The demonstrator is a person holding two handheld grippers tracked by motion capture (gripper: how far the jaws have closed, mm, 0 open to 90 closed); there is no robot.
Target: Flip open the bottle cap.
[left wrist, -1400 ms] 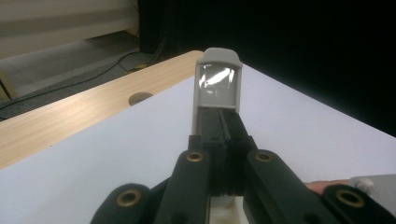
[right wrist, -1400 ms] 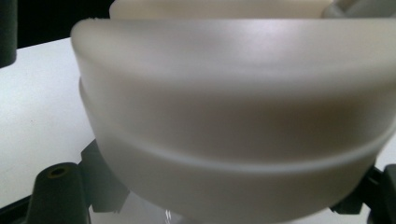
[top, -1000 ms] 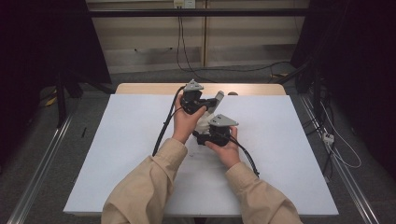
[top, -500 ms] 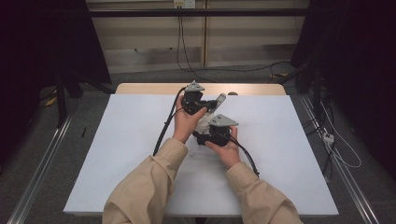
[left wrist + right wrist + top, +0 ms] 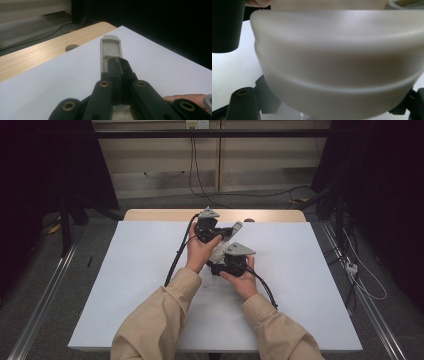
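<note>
Between the left tool's (image 5: 117, 72) closed jaws sits a grey flat piece (image 5: 110, 48) above the desk (image 5: 125, 270); against the right tool (image 5: 225, 262) a pale container (image 5: 337, 62) presses, grip unclear

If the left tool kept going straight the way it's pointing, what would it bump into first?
Probably nothing soon. The left tool, shut on a pale plastic piece, points over the white sheet toward the table's wooden edge; beyond is dark space. Depth is hard to judge.

— Sitting where? Looking like what?
— Hovering mid-bench: a translucent white plastic container (image 5: 337, 62), bulging wide, with a flat grey-white lid piece (image 5: 110, 51) sticking out, tilting upward.
</note>
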